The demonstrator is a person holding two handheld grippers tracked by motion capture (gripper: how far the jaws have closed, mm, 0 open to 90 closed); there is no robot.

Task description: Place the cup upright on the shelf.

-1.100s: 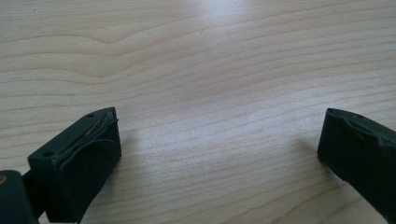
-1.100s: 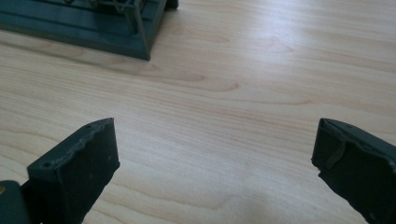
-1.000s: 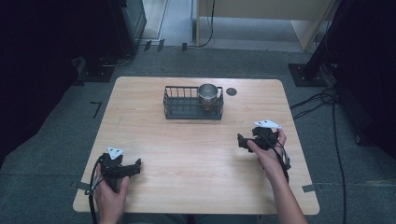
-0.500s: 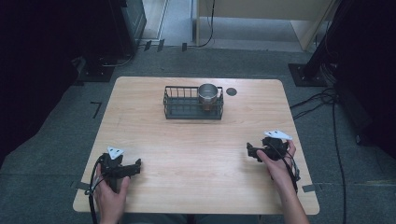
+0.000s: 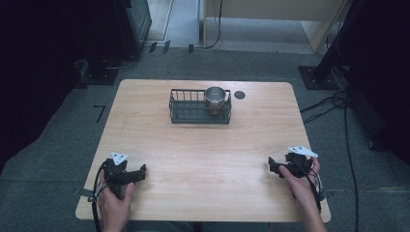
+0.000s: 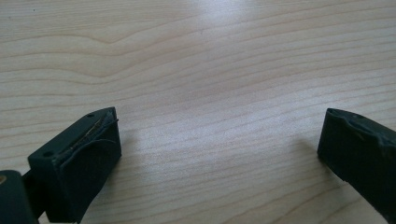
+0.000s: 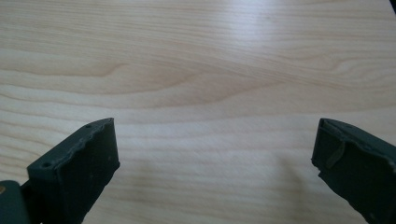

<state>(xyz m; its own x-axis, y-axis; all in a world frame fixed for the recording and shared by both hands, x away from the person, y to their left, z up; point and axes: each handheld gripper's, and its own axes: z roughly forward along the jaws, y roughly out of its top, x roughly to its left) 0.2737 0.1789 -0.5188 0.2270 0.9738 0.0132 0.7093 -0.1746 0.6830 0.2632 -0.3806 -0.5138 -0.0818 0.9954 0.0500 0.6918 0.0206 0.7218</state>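
A black wire basket [image 5: 193, 110] stands at the back middle of the wooden table [image 5: 203, 150], and a metal cup [image 5: 215, 98] sits upright in its right end. My left gripper [image 5: 141, 170] rests near the front left corner, held by a hand, jaws pointing right. My right gripper [image 5: 271, 166] rests near the front right edge, jaws pointing left. In the left gripper view the left gripper [image 6: 219, 140] is open over bare wood. The right gripper [image 7: 215, 144] in its own view is open too, nothing between its jaws.
A small dark round hole [image 5: 239, 94] marks the table just right of the basket. Cables [image 5: 338, 104] run over the grey floor to the right, and dark equipment [image 5: 130, 24] stands behind the table. Bare wood stretches between the grippers and the basket.
My right gripper has drawn back toward the front right edge of the table. The left gripper, the basket and the cup have stayed put.
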